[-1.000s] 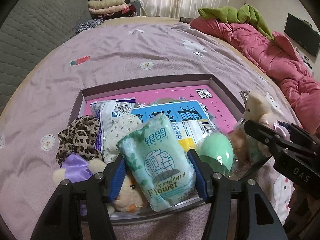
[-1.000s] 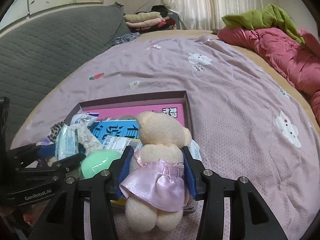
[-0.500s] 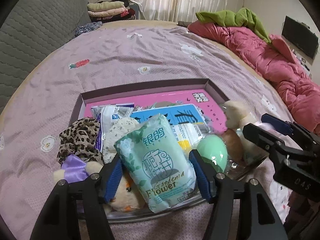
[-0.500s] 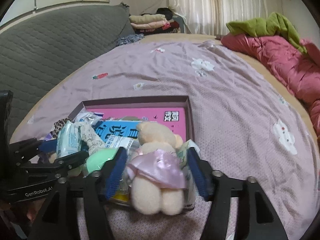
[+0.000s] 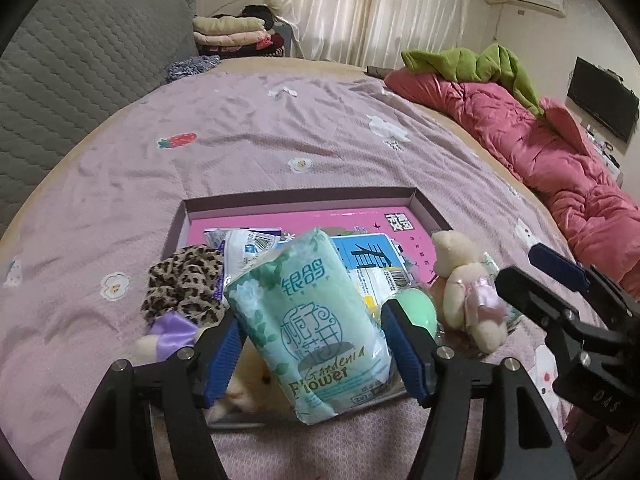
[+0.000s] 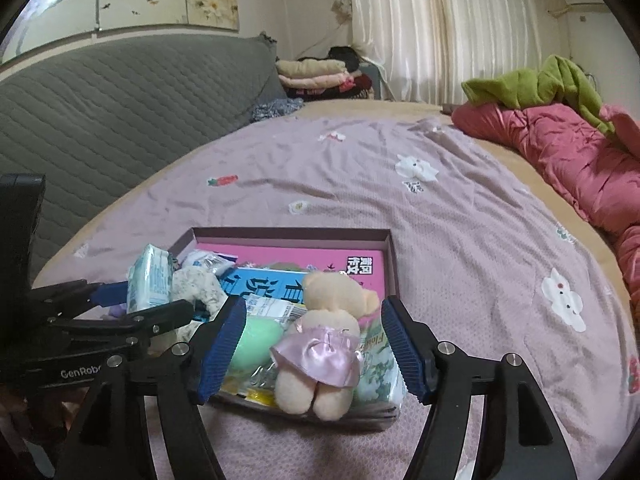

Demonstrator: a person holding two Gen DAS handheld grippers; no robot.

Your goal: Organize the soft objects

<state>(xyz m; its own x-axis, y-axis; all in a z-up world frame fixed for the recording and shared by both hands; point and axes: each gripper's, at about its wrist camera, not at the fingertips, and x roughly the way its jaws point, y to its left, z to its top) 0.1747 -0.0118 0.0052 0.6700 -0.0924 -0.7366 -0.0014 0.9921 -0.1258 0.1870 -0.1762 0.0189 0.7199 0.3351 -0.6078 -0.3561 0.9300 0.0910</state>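
Note:
A shallow purple tray point(image 5: 300, 196) lies on the bedspread, filled with soft things. A green tissue pack point(image 5: 316, 328) leans upright on its near rim, standing between the jaws of my left gripper point(image 5: 312, 356), which is open, its pads a little clear of the pack. A cream teddy in a pink dress point(image 6: 324, 344) sits on the tray's near right corner between the jaws of my right gripper point(image 6: 312, 344), open with gaps on both sides. Also in the tray are a green egg-shaped sponge point(image 6: 256, 340), a leopard scrunchie point(image 5: 184, 284) and a second teddy in purple point(image 5: 172, 328).
A pink booklet point(image 6: 288, 258) and blue packets line the tray floor. The mauve bedspread point(image 6: 360, 184) stretches beyond. A red quilt point(image 5: 540, 148) with a green garment lies along the right, a grey padded headboard point(image 6: 120, 100) on the left, and folded clothes point(image 6: 312, 72) far back.
The right jaws spread off the pink-dressed teddy, which now rests on the tray's corner. The left jaws widened off the tissue pack. Both grippers drew back and rose a little.

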